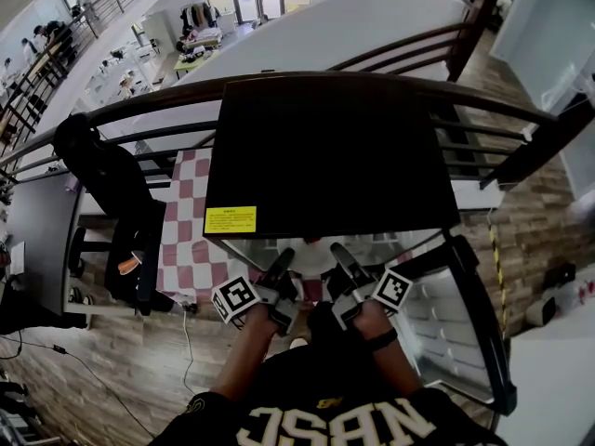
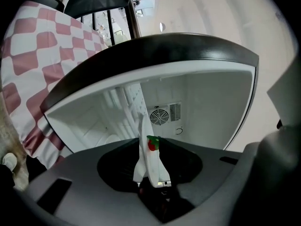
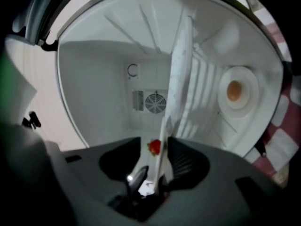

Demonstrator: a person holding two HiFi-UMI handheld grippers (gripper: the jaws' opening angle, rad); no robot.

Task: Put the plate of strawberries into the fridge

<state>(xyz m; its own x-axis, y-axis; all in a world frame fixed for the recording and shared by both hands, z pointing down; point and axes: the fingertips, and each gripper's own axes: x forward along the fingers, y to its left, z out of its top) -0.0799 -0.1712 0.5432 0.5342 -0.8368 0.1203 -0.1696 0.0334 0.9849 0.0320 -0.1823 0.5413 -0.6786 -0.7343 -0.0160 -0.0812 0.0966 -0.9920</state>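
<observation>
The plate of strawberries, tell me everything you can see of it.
The plate is white, thin and smooth, seen edge-on in both gripper views, reaching into the open fridge. One red strawberry with a green cap shows on it. Its rim lies between the spread jaws of the left gripper and right gripper; neither clearly clamps it.

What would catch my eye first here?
Most striking is a white plate, seen edge-on between the open right tongs, with a red strawberry on it. Behind it, a round fan sits in the back wall of the black fridge, white inside.
</observation>
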